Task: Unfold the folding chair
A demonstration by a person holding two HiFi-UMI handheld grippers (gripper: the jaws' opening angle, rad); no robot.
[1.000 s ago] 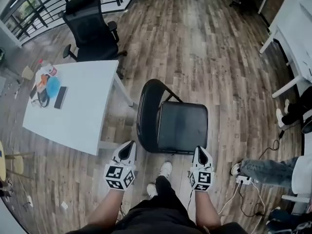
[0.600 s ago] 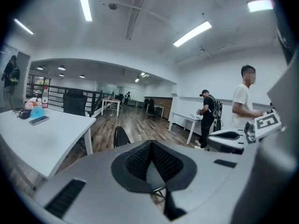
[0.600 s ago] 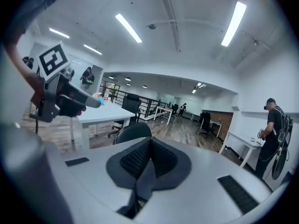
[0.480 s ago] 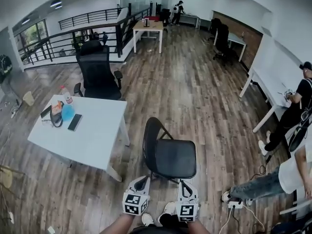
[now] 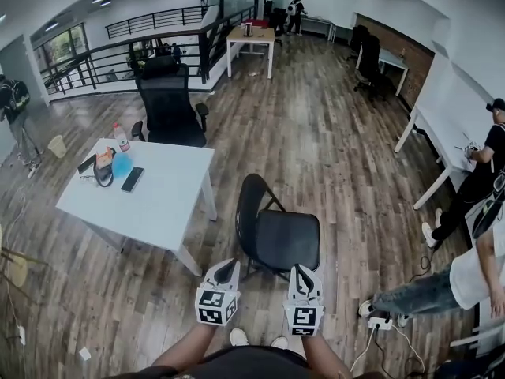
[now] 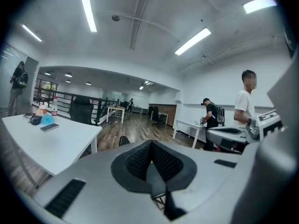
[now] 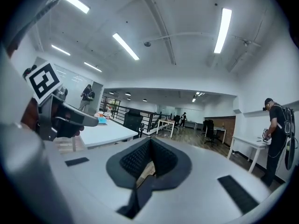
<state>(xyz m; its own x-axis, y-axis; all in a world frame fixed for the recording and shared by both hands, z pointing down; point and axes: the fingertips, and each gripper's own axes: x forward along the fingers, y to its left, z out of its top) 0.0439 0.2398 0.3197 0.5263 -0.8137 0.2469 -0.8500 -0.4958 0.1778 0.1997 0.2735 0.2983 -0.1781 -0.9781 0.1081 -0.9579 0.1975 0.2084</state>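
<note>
The folding chair (image 5: 278, 239) is seen standing opened out on the wooden floor (image 5: 331, 148), just below the centre of the head view, with its black seat level and its curved back raised at the seat's left. It is set just right of the white desk (image 5: 158, 204), apart from it. The left tool (image 5: 226, 268) and the right tool (image 5: 301, 272) are held side by side at the lower centre of the frame, by the seat's front edge. Both tools are shown closed in their own views, pads together, with nothing gripped. A black office chair (image 5: 170, 101) is seen beyond the desk, at the upper left
</note>
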